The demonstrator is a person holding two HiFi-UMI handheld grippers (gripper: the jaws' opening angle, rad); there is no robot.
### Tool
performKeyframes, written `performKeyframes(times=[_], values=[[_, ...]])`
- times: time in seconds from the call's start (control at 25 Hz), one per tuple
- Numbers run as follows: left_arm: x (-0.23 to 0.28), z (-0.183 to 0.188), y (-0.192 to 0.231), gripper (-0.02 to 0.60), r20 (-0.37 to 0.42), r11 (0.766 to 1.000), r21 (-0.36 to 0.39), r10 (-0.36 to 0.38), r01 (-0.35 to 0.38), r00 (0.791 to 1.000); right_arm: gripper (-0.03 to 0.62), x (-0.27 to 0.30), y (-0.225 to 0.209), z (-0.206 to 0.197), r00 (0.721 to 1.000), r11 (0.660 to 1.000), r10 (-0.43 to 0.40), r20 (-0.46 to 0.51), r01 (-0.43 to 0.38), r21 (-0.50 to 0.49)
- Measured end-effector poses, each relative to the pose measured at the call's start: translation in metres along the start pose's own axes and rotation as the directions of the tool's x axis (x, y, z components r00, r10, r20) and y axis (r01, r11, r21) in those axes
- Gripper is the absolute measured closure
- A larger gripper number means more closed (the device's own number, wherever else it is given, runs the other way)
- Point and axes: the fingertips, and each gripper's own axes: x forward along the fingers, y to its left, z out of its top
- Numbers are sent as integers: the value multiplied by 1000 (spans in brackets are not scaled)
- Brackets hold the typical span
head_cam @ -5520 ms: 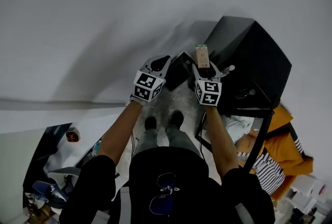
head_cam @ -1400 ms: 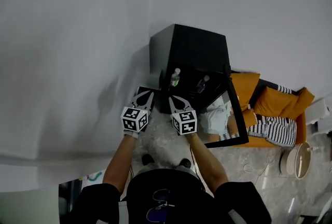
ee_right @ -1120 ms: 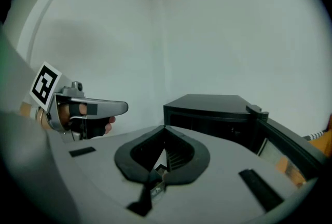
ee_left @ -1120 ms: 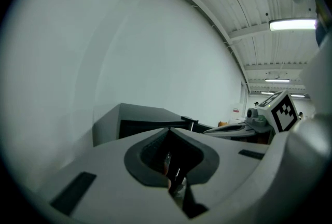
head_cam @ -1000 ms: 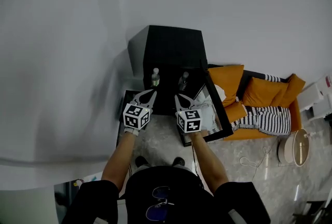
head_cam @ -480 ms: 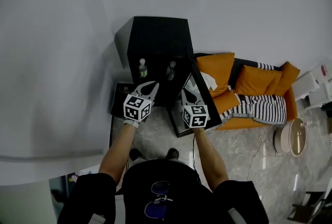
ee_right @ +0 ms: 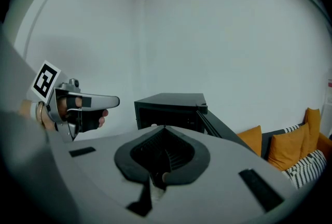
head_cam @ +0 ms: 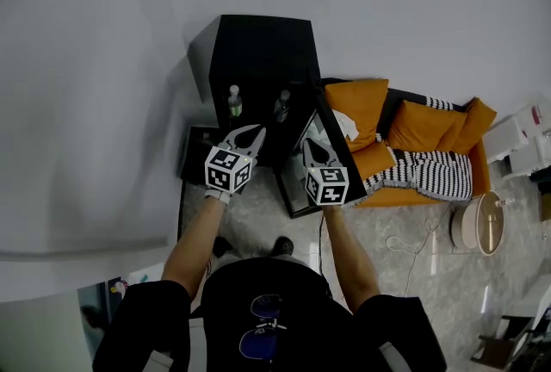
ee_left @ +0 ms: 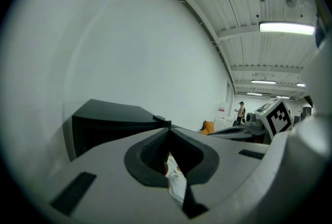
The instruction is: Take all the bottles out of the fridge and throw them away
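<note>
The black fridge (head_cam: 258, 52) stands against the white wall with its door (head_cam: 320, 157) swung open to the right. Two small clear bottles (head_cam: 233, 101) (head_cam: 282, 106) stand upright inside its opening. My left gripper (head_cam: 250, 135) is held in the air just short of the left bottle, shut and empty. My right gripper (head_cam: 311, 147) hovers over the open door, also shut with nothing in it. In the left gripper view the jaw tips (ee_left: 168, 130) meet in front of the fridge (ee_left: 114, 119). The right gripper view shows shut tips (ee_right: 165, 127) facing the fridge (ee_right: 171, 106).
A black bin (head_cam: 193, 153) sits on the floor left of the fridge. An orange sofa (head_cam: 413, 133) with a striped cushion (head_cam: 439, 176) stands to the right, with a round stool (head_cam: 480, 224) beyond it. A cable lies on the grey floor (head_cam: 405, 245).
The brown bottle that my right gripper held several seconds ago is gone from it. Over the last second both grippers stayed shut and came nearer the fridge; the right one drifted over the door.
</note>
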Motion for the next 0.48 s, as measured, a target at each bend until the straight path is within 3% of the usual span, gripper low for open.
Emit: performKeyframes(times=[0.48], values=[[-18, 1, 20, 581, 8, 1000, -13, 16, -16, 1000, 586, 11, 19, 2, 1000, 1000, 11, -6, -11, -14]])
